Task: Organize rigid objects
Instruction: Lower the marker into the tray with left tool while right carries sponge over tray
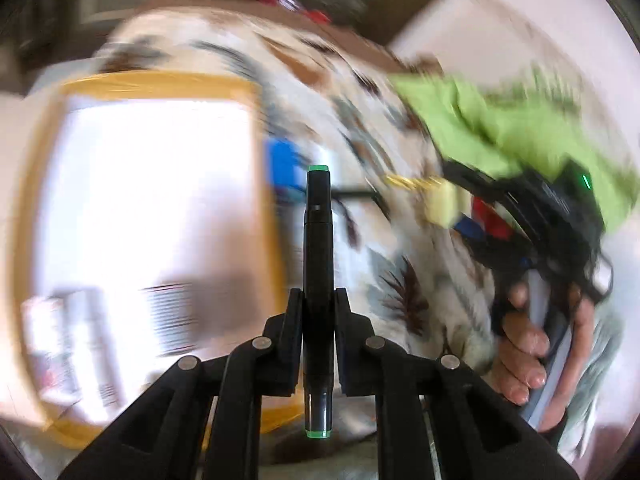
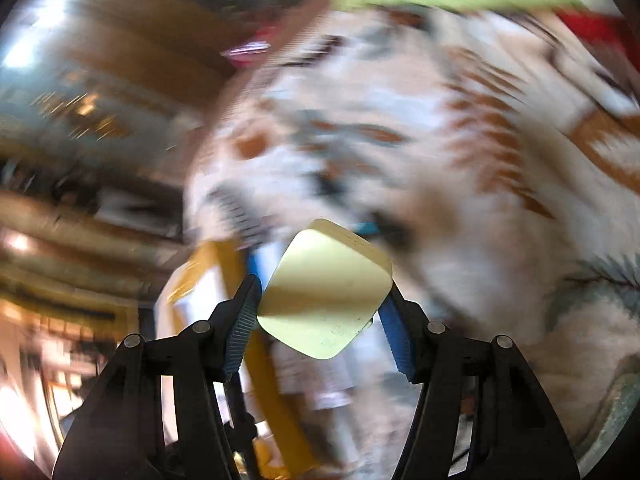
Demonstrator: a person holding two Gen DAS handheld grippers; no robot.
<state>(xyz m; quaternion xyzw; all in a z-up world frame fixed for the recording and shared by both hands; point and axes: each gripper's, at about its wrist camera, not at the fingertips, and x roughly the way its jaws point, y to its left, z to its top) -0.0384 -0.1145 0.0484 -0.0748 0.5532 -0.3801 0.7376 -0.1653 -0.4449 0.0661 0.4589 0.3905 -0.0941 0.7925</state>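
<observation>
My left gripper [image 1: 318, 300] is shut on a black marker with green ends [image 1: 318, 248], held upright along the fingers. My right gripper [image 2: 320, 296] is shut on a pale yellow rounded-square block [image 2: 324, 296], gripped by two opposite corners. In the left wrist view the right gripper [image 1: 460, 204] shows at the right with the yellow block [image 1: 444, 204], held by a hand [image 1: 524, 344]. A yellow-rimmed tray [image 1: 264, 152] with a white floor lies to the left, over a patterned cloth [image 1: 360, 92]. Both views are motion-blurred.
A blue object [image 1: 284, 168] lies beside the tray's right rim. A lime green cloth [image 1: 492, 120] lies at the right on the patterned cloth. The tray's yellow rim [image 2: 224, 264] shows behind the right gripper. Printed items [image 1: 80, 340] lie in the tray's near corner.
</observation>
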